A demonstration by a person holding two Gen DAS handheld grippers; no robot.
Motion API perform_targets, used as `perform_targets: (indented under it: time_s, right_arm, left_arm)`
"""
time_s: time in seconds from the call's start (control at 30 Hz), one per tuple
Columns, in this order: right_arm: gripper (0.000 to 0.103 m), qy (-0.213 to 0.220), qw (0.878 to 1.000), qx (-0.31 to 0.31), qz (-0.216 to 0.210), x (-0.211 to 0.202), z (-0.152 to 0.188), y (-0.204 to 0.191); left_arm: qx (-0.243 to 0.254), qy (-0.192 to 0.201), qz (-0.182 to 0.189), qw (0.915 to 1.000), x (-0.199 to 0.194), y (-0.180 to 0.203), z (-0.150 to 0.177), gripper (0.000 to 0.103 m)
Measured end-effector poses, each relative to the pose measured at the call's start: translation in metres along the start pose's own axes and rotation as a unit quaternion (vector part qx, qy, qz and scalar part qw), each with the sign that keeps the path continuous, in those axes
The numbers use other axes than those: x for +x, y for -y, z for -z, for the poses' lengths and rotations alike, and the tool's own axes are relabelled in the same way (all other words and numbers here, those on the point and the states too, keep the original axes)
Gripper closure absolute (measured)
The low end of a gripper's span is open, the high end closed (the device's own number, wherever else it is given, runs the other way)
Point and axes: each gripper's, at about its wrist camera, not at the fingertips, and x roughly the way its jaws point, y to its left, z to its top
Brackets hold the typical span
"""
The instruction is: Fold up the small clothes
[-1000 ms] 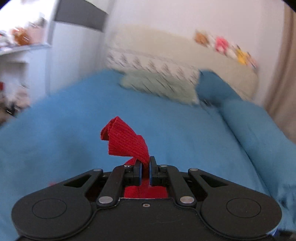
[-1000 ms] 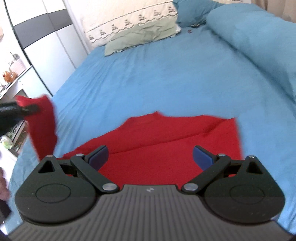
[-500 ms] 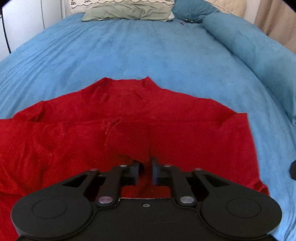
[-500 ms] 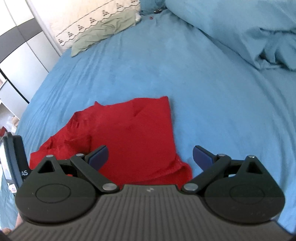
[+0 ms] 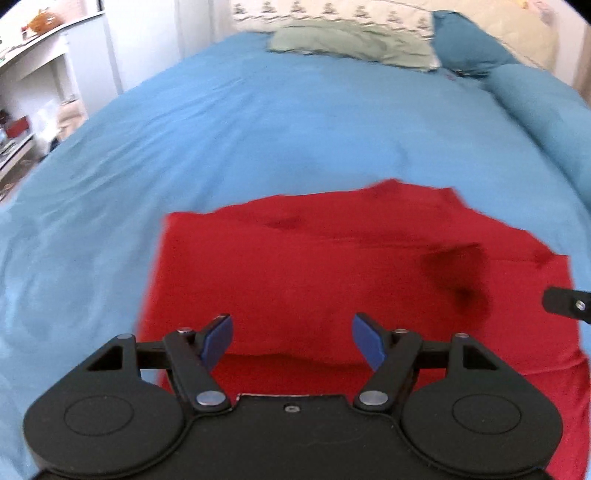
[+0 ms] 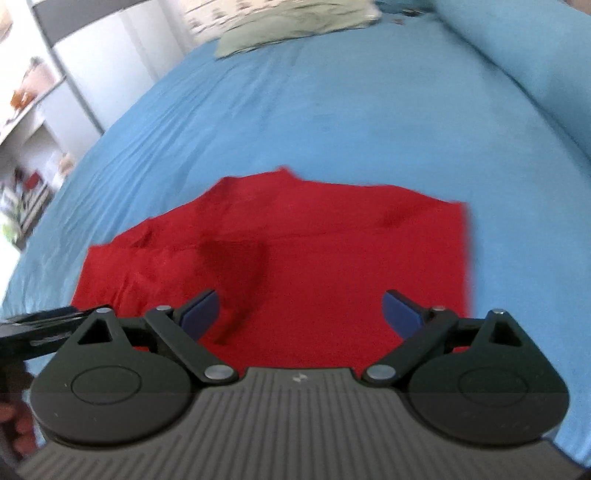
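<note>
A red garment (image 5: 332, 273) lies spread on the blue bed cover (image 5: 258, 129), folded over on itself so that a straight fold line runs across it and its near edge forms a doubled layer just ahead of the left gripper (image 5: 291, 341). That gripper hangs over the near part of the cloth with its jaws spread wide, the blue pads (image 5: 218, 338) well apart and nothing between them. The right gripper (image 6: 301, 314) sits over the same red garment (image 6: 295, 251) from the other side, its jaws likewise wide open and holding nothing; a dark shadow falls on the fabric just beyond its left pad. A tip of the right gripper shows at the right edge of the left wrist view, and part of the left one juts in at the left edge of the right wrist view. At the head of the bed a pale green pillow (image 5: 351, 44) rests against a cream pillow with a printed border (image 5: 332, 11), beside a darker blue cushion (image 5: 465, 48). A rolled blue duvet (image 6: 524, 66) lies along the right side. White shelving (image 5: 40, 74) stands to the left. The only marking in view is a small pale emblem on the right gripper's ribbed body (image 6: 297, 378), too small to read; both views are blurred.
</note>
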Motion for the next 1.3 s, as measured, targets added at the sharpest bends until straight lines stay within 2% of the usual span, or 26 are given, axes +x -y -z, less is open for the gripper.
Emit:
perform_targets:
  time_s: [0.1, 0.23, 0.3, 0.4, 0.47, 0.53, 0.6, 0.7, 0.77, 0.9, 1.0, 1.07, 1.13, 1.2, 1.3]
  right_arm:
    - [0.001, 0.004, 0.999, -0.038, 0.004, 0.032, -0.002, -0.038]
    - [0.023, -0.004, 0.997, -0.071, 0.029, 0.068, -0.001, -0.061]
    - [0.024, 0.0, 0.998, -0.056, 0.041, 0.073, 0.0, -0.056]
    - [0.024, 0.002, 0.997, -0.031, 0.077, 0.067, 0.003, -0.039]
    - [0.024, -0.009, 0.996, -0.001, 0.085, 0.061, 0.006, -0.021]
    - [0.022, -0.016, 0.997, 0.037, 0.068, 0.053, 0.012, -0.006]
    - [0.021, -0.013, 0.996, 0.083, 0.022, 0.045, 0.02, 0.008]
    - [0.02, -0.023, 0.991, 0.128, -0.014, 0.048, 0.029, 0.011]
    - [0.021, -0.017, 0.987, 0.16, -0.023, 0.05, 0.032, 0.011]
    - [0.024, 0.001, 0.975, 0.222, -0.003, 0.053, 0.03, 0.011]
    - [0.042, 0.001, 0.97, 0.242, 0.025, 0.057, 0.026, 0.012]
    - [0.07, -0.007, 0.971, 0.235, 0.04, 0.058, 0.026, 0.014]
    - [0.083, -0.015, 0.974, 0.221, 0.038, 0.057, 0.023, 0.014]
    - [0.083, -0.01, 0.979, 0.201, 0.031, 0.051, 0.015, 0.01]
    - [0.083, 0.027, 0.985, 0.17, 0.01, 0.025, -0.006, 0.002]
  left_arm:
    - [-0.008, -0.005, -0.01, 0.9999, 0.006, -0.027, -0.001, 0.027]
    - [-0.002, -0.002, -0.022, 0.9997, 0.006, -0.044, -0.003, 0.027]
    - [0.0, 0.0, -0.021, 0.9998, 0.005, -0.051, -0.003, 0.027]
    - [-0.009, 0.0, -0.012, 0.9999, 0.004, -0.057, -0.001, 0.027]
    - [-0.015, -0.005, -0.007, 0.9999, 0.007, -0.059, 0.0, 0.027]
    - [-0.016, -0.01, -0.002, 0.9998, 0.007, -0.06, 0.001, 0.027]
    - [-0.015, -0.012, 0.003, 0.9998, 0.007, -0.061, 0.002, 0.027]
    - [-0.009, -0.013, 0.002, 0.9999, 0.009, -0.064, 0.003, 0.027]
    - [-0.008, -0.014, -0.002, 0.9999, 0.011, -0.067, 0.004, 0.027]
    - [-0.008, -0.014, -0.019, 0.9997, 0.014, -0.076, 0.006, 0.027]
    - [-0.008, -0.021, -0.031, 0.9992, 0.018, -0.085, 0.013, 0.027]
    - [-0.009, -0.031, -0.039, 0.9987, 0.022, -0.091, 0.019, 0.027]
    - [-0.007, -0.04, -0.045, 0.9982, 0.026, -0.095, 0.025, 0.027]
    - [-0.005, -0.047, -0.049, 0.9977, 0.029, -0.097, 0.03, 0.027]
    - [0.0, -0.047, -0.048, 0.9978, 0.033, -0.099, 0.034, 0.027]
